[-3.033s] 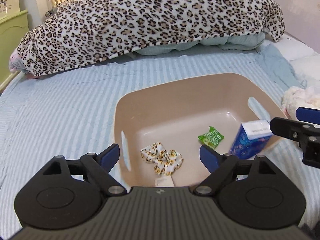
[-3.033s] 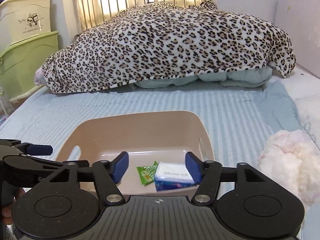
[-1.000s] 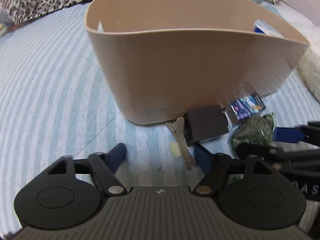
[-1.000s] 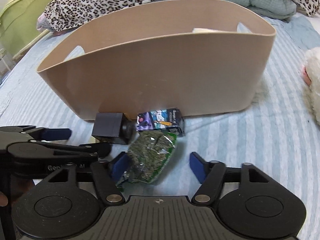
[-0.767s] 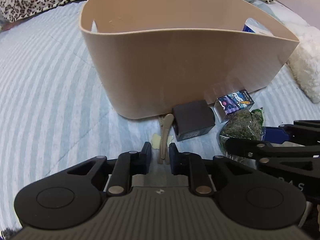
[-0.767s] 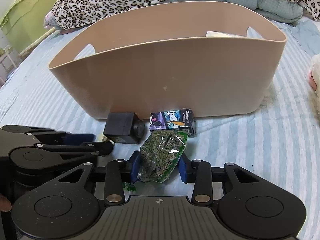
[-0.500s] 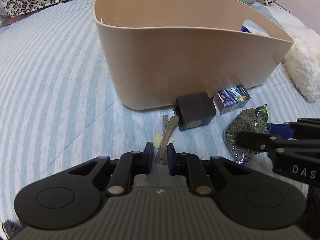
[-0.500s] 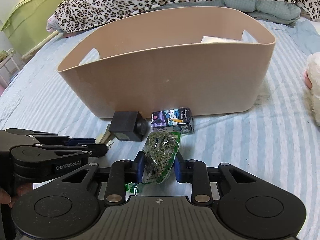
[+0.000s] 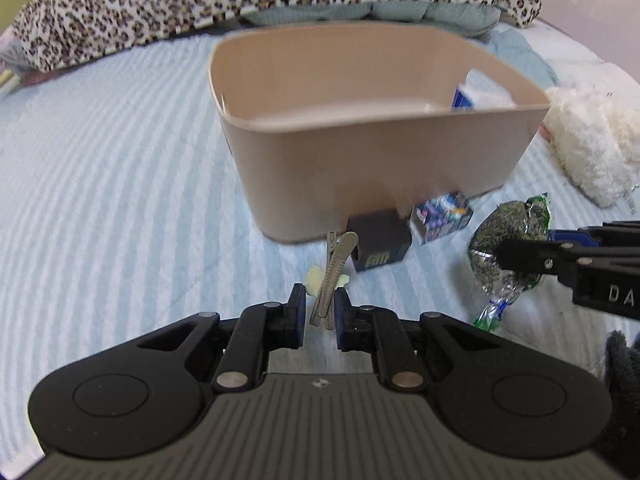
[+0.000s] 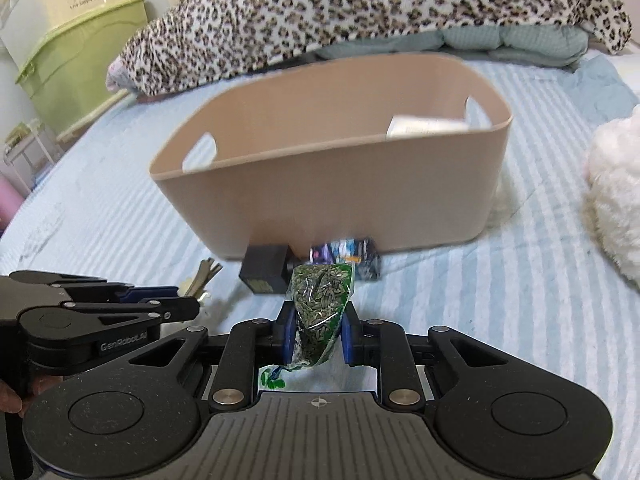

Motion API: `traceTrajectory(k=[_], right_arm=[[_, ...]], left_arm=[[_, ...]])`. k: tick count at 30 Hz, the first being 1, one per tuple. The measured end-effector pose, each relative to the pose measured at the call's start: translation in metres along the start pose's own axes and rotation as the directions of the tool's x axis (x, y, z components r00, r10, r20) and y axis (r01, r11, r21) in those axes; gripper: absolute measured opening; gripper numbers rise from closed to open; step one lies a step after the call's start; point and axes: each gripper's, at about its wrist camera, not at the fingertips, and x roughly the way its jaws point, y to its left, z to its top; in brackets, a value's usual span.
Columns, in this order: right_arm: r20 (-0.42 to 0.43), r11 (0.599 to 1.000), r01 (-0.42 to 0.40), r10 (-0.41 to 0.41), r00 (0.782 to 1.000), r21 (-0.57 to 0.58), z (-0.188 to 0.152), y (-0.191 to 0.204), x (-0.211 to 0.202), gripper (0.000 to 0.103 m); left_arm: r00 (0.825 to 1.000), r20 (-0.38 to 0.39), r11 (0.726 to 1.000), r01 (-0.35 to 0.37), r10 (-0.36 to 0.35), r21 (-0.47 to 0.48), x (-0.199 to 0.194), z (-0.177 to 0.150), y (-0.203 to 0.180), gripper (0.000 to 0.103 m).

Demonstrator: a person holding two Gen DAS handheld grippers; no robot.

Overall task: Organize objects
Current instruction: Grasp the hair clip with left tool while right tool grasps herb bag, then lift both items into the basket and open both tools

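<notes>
Here we are pinching the slim beige hair clip [image 9: 334, 276] in the left gripper [image 9: 319, 312] and squeezing the clear green-edged packet of seeds [image 10: 320, 304] in the right gripper [image 10: 316, 334], both near-closed and raised (presumably bound for the beige plastic tub [image 9: 360, 160] just ahead).
</notes>
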Motion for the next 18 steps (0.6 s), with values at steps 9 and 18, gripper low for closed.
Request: traceTrajectory(k=[9, 18], right_arm=[[0.16, 1.0, 0.01, -0.013, 0.987, 0.016, 0.04, -0.011, -0.033, 0.021], [0.27, 0.999, 0.027, -0.031, 0.962, 0.017, 0.093, -0.017, -0.032, 0.021]], left_arm=[[0.992, 0.128, 1.0, -0.02, 0.018, 0.009, -0.03, 0.04, -0.001, 0.016], [0.98, 0.198, 1.0, 0.001, 0.0, -0.005, -0.029, 0.084, -0.004, 0.016]])
